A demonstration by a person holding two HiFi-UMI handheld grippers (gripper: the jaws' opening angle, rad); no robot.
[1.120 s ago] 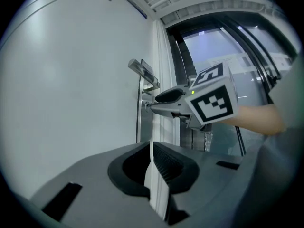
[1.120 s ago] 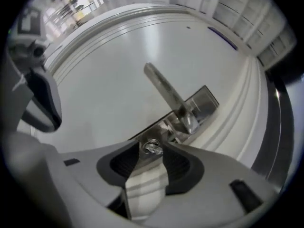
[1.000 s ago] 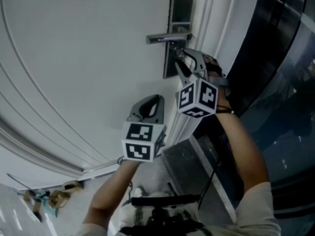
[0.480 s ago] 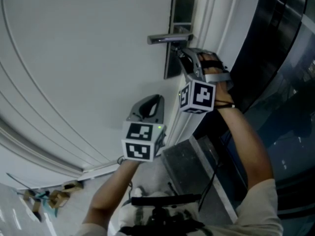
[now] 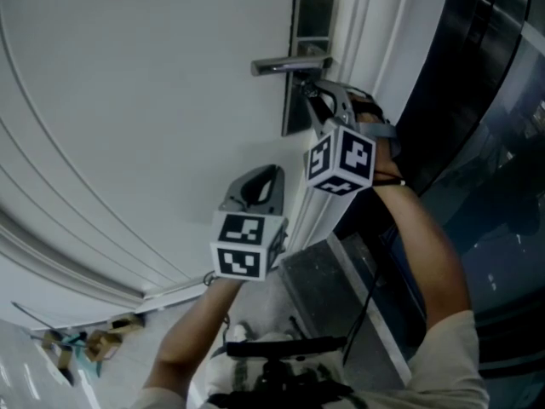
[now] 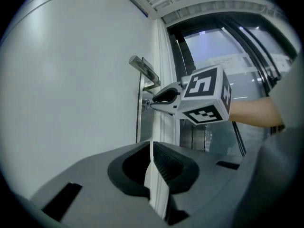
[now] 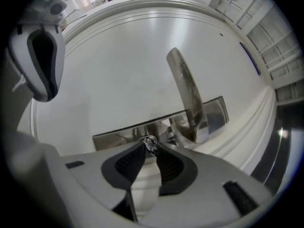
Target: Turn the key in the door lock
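Observation:
A white door (image 5: 145, 100) carries a tall metal lock plate (image 5: 313, 15) with a lever handle (image 5: 285, 66) above the keyhole. A small key with a ring (image 7: 150, 142) sticks out of the plate (image 7: 114, 137) below the handle (image 7: 187, 99). My right gripper (image 5: 313, 92) points level at the lock; its jaws have just been closing, and its tips (image 7: 150, 145) now pinch the key head. The left gripper view shows that gripper (image 6: 149, 103) at the plate. My left gripper (image 5: 258, 175) hangs lower and left, short of the door, its jaws (image 6: 151, 146) together and empty.
White door-frame moulding (image 5: 358, 24) runs right of the lock plate. Dark glass panels (image 5: 477, 100) fill the right side. Small scraps (image 5: 85, 343) lie on the floor at lower left. A black device (image 5: 281, 348) sits at the bottom edge.
The right gripper's jaws have narrowed onto the key and its marker cube has rolled slightly. The left gripper has stayed where it was.

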